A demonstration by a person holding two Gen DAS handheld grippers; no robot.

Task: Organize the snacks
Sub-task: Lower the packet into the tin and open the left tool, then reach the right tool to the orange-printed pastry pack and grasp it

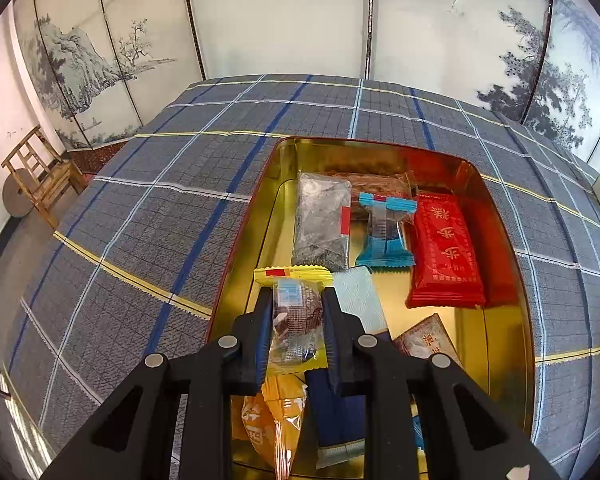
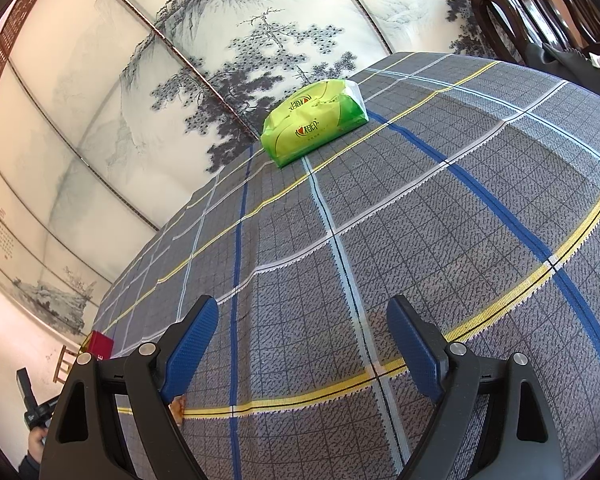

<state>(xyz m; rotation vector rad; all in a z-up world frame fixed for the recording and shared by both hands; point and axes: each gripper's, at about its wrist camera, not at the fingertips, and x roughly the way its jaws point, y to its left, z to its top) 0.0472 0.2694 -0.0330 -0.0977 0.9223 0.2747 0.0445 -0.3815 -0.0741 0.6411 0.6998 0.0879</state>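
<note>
While above tin's (image 1: 500, 216) near left corner, left gripper (image 1: 298, 320) clenched on yellow snack (image 1: 296, 316). Right gripper (image 2: 302, 344) spread wide, empty, over tablecloth (image 2: 440, 220); green pack (image 2: 316, 120) at far edge.

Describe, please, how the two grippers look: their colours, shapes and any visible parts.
The left gripper and the right gripper look alike: matte black angular frames with triangular cut-outs, round silver pivot pins on top, and two fingers faced with blue ribbed pads. No cables, markings or sleeves are visible on them.
</note>
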